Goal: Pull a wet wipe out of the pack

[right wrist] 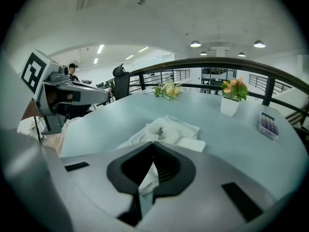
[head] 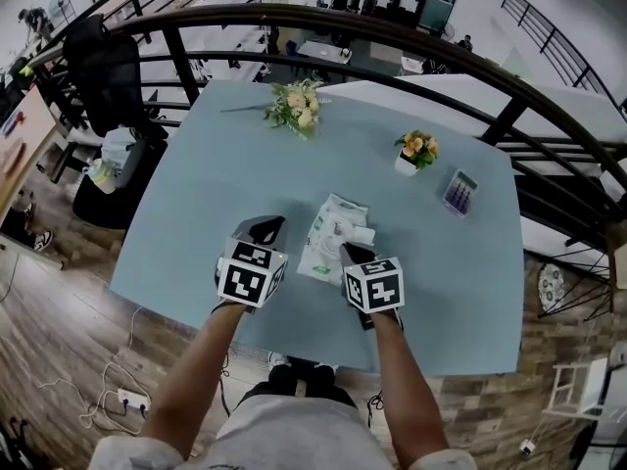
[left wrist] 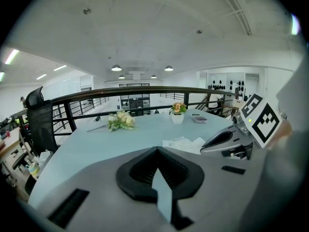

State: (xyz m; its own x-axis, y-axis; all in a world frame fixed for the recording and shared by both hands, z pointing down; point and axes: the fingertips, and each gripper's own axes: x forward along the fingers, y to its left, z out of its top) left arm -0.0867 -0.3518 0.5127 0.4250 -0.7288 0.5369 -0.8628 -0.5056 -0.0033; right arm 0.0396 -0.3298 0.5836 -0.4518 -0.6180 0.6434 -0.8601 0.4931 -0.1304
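The white wet wipe pack lies flat near the middle of the pale blue table, with a crumpled wipe standing out of its top. My right gripper sits at the pack's near right end. In the right gripper view its jaws are shut on a strip of white wipe, with the pack just beyond the tips. My left gripper hovers left of the pack, not touching it. Its jaws look shut with nothing between them. The pack is to its right.
A flower bouquet lies at the table's far edge. A small potted flower and a calculator stand at the far right. A black railing curves behind the table, and a black chair stands at the left.
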